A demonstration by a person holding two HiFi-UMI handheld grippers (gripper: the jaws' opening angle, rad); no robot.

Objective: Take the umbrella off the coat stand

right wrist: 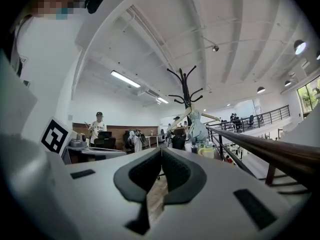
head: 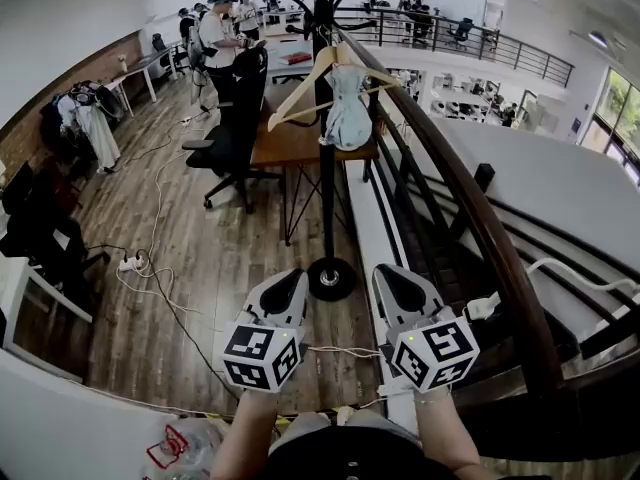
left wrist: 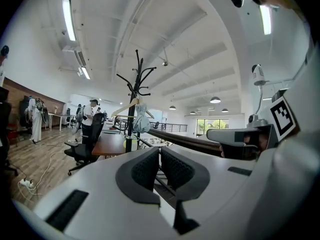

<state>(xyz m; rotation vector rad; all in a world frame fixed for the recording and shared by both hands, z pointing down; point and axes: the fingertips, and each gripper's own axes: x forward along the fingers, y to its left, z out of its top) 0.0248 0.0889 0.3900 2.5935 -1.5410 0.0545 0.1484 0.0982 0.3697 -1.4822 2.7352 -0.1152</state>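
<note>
Left hand-held gripper (head: 288, 280), right hand-held gripper (head: 393, 276): jaws together, empty; umbrella (head: 349, 108) hangs on coat stand (head: 326, 198), well ahead.

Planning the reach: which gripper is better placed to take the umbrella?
Probably right. The umbrella hangs right of the pole, nearer the right gripper; the left gripper would cross the pole. Both are shut.

Level gripper views (both facing coat stand (left wrist: 136, 79)).
</note>
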